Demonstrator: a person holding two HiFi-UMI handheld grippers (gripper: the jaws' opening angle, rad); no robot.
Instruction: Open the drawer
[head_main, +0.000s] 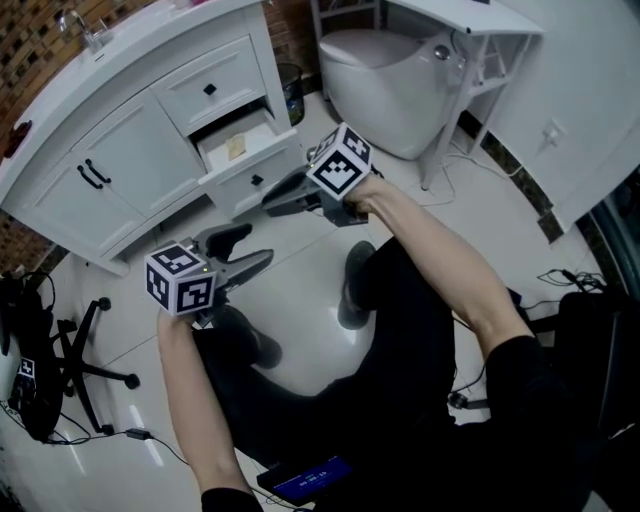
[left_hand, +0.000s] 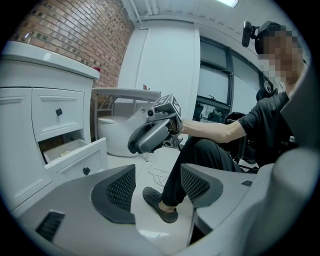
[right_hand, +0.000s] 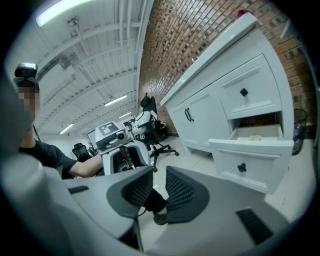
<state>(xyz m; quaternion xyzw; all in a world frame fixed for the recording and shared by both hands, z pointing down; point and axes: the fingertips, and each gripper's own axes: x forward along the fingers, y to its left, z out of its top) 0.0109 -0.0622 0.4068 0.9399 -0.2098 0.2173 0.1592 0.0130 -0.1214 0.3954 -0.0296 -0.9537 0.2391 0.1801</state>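
Okay, the white vanity cabinet (head_main: 60, 195) sits at the upper left of the head view, and its middle drawer (head_main: 250, 158) is already pulled out, the front panel with its small black knob (head_main: 257, 181) standing clear of the cabinet face. Looking inside, one small tan item (head_main: 237, 146) lies on the drawer's pale floor, toward the back; what it is can't be made out, and the rest of the inside that shows looks bare. The top drawer (head_main: 210, 88) above it is closed flush, and the two cupboard doors (head_main: 105, 165) to the left are closed too.

Now the right gripper (head_main: 268, 207): it points at the drawer front and sits near it but not touching. Its jaws are drawn close with a narrow slit between the pads, and nothing is between them. In its own view the open drawer sits off to the right, well clear of the pads.

Over to the left gripper (head_main: 247, 252): it hangs lower, above the tiled floor (head_main: 300, 300), apart from the cabinet. Its jaws are spread wide and empty.

Beyond the cabinet's right end stands a dark waste bin (head_main: 292, 92), contents not visible, with a toilet (head_main: 385, 85) further right.
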